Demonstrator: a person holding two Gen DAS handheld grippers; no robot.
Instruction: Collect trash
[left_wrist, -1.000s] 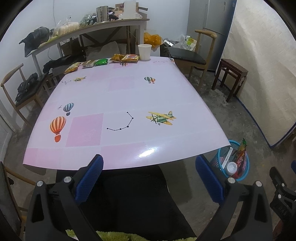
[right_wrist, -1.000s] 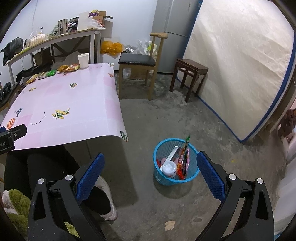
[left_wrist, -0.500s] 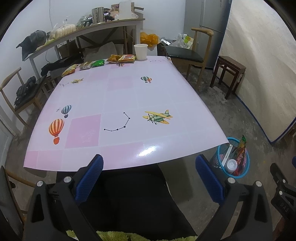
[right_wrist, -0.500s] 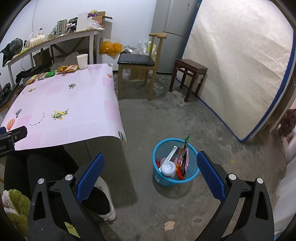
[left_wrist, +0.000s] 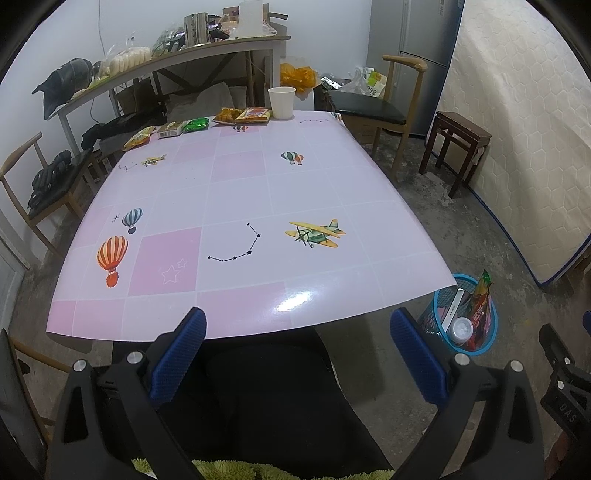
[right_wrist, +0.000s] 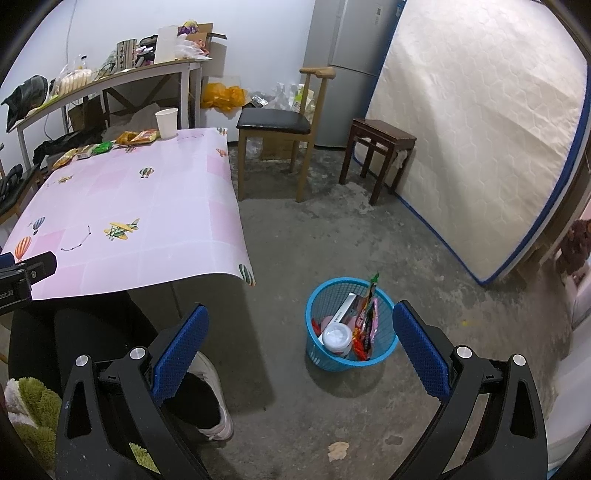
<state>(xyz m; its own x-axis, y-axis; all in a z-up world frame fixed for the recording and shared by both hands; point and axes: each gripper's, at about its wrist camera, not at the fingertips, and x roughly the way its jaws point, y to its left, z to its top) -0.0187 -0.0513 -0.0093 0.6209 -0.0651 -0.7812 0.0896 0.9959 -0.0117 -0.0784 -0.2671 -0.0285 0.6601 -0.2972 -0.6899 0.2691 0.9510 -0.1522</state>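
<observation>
Several snack wrappers (left_wrist: 243, 115) and a white paper cup (left_wrist: 282, 102) lie along the far edge of the pink table (left_wrist: 236, 192). A blue waste basket (right_wrist: 349, 325) stands on the floor to the table's right, with wrappers and a lidded cup inside; it also shows in the left wrist view as the basket (left_wrist: 466, 317). My left gripper (left_wrist: 295, 354) hangs open near the table's front edge, nothing between its fingers. Over the floor, my right gripper (right_wrist: 299, 350) is open and empty, just in front of the basket.
A wooden chair (right_wrist: 277, 125) and a dark stool (right_wrist: 380, 144) stand beyond the table. A mattress (right_wrist: 480, 129) leans on the right wall. A cluttered shelf (left_wrist: 166, 62) runs behind the table. The person's dark trousers (left_wrist: 277, 398) and white shoe (right_wrist: 214, 398) are below the grippers.
Both views have shifted only slightly; the left gripper's view drifted a little toward the table. Both grippers stay open and empty.
</observation>
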